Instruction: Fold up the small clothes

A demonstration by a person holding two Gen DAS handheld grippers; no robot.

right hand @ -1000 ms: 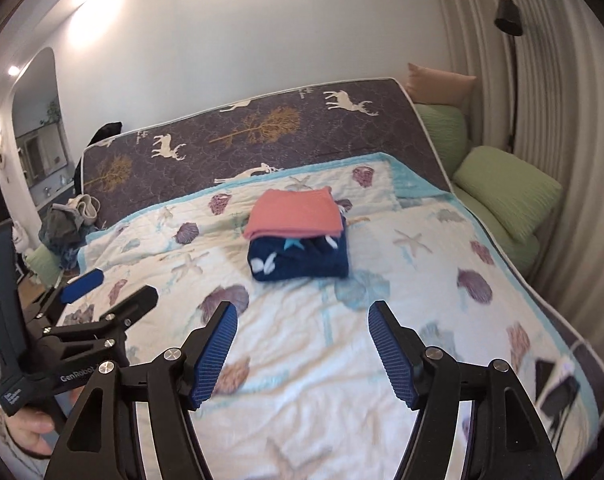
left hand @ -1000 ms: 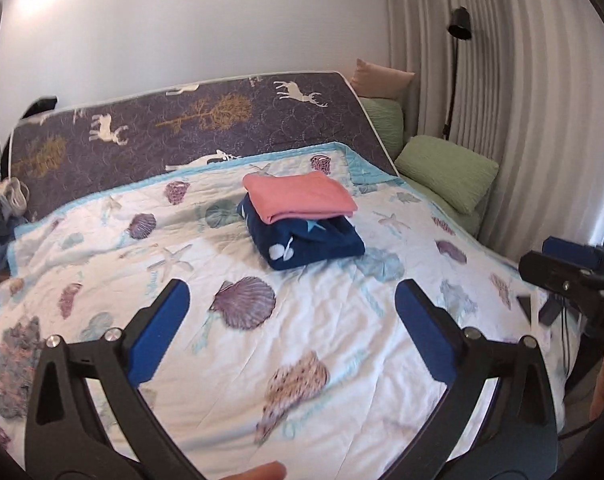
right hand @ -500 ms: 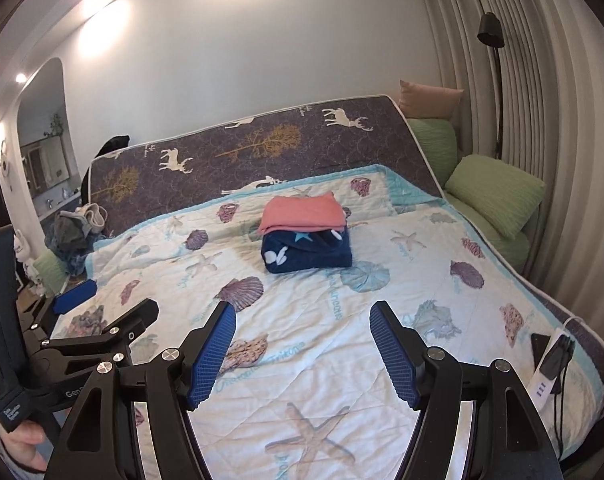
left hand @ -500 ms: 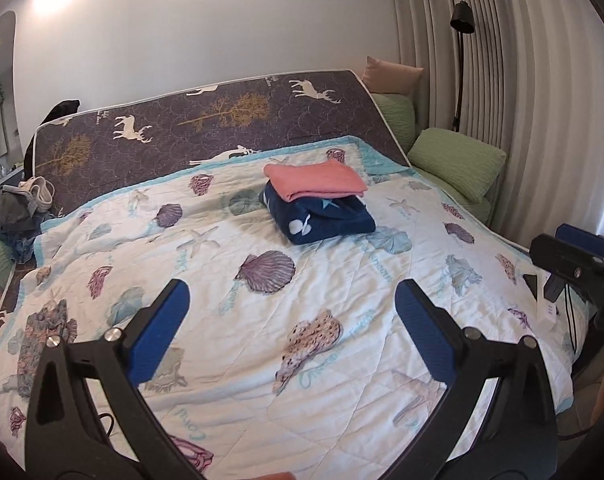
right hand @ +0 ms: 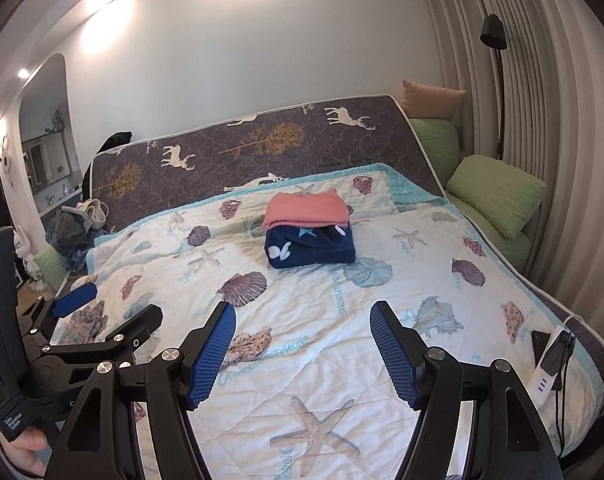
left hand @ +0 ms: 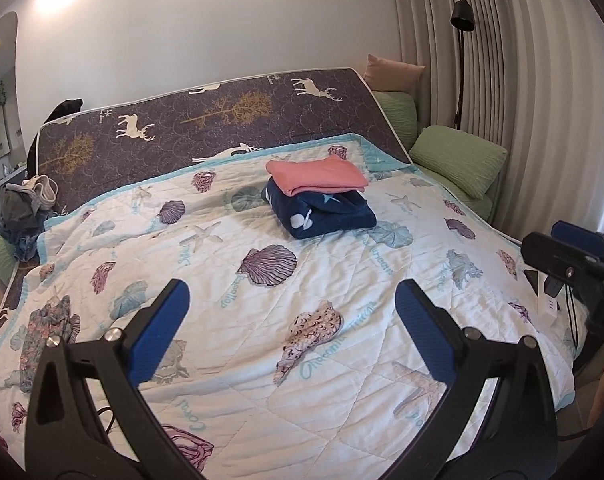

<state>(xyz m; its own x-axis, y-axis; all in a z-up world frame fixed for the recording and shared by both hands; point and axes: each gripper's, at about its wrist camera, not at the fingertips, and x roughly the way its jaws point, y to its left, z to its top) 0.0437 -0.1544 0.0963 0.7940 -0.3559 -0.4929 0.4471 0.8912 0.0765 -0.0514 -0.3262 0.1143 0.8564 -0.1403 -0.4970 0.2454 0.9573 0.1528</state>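
Two folded garments are sitting stacked; folding is looking finished.
Salmon-pink folded top [left hand: 317, 176] is lying on navy patterned folded garment [left hand: 321, 216]; left gripper [left hand: 290, 322] and right gripper [right hand: 302, 354] are hovering wide open, empty.

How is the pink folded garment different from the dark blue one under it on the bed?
The pink garment is plain and thin; the dark blue garment has white and light blue prints and is a thicker bundle. The pink one lies on top; the blue one rests directly on the quilt. Both are folded in one stack, untouched by either claw.
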